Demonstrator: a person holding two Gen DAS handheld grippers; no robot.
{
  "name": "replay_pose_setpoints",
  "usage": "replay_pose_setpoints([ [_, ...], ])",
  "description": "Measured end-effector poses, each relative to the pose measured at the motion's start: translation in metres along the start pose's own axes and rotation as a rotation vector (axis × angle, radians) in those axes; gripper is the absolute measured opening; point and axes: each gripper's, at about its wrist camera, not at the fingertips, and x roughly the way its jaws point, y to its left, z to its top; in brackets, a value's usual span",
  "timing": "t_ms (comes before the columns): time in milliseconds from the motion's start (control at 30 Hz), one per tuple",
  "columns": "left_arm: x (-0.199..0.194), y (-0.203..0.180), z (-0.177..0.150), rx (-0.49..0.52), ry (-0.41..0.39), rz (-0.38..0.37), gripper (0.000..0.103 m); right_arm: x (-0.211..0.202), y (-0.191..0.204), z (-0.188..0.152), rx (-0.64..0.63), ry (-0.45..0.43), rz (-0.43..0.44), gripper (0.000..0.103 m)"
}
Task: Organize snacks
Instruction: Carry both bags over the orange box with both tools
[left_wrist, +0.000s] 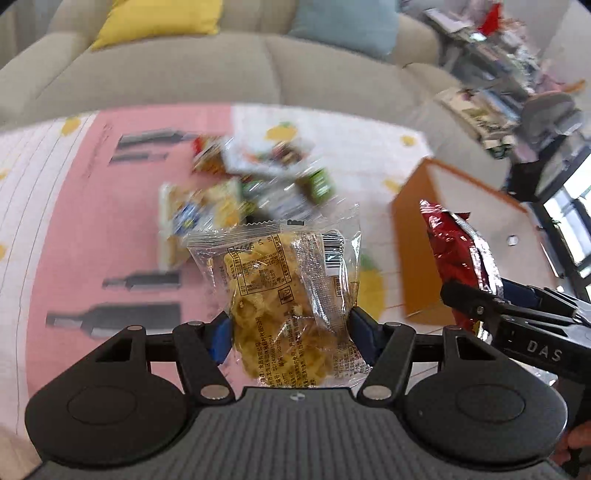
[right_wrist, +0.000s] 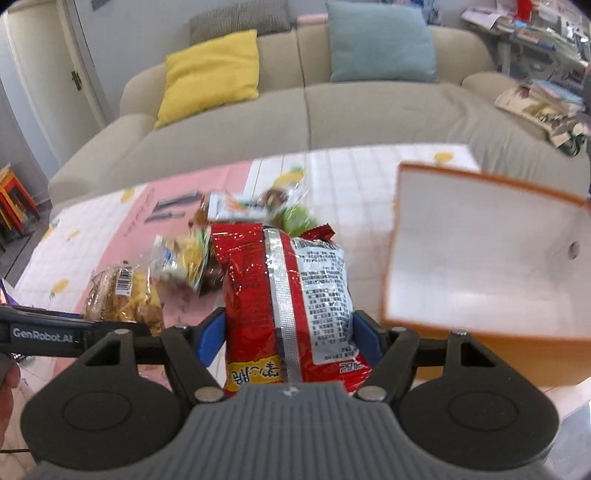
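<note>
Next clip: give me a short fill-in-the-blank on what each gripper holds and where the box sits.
1. The left gripper is shut on a clear packet of ____-coloured snacks.
2. The right gripper is shut on a ____ foil bag.
3. The open box has ____ outer walls and a white inside.
4. Behind the table stands a sofa with a yellow cushion and a ____ one.

Missing words: yellow; red; orange; blue

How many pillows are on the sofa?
2 plainly: a yellow pillow toward the sofa's left end and a blue pillow right of the middle. A striped one may sit behind the yellow; I can't tell.
</note>
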Motion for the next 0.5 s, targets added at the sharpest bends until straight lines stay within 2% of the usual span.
replay_pose_setpoints([
  [267,-0.007,-0.078,0.044,0.170,-0.047,-0.112,0.073,-0.034,-0.054,0.034,0.001,-0.017,-0.071,0.071],
  [367,0.004,-0.105,0.061,0.229,-0.030,-0.148,0.073,-0.040,-0.078,0.045,-0.004,-0.006,-0.122,0.071],
  [500,0.029,-0.136,0.079,0.294,0.013,-0.172,0.073,-0.033,-0.111,0.052,-0.027,0.052,-0.200,0.071],
])
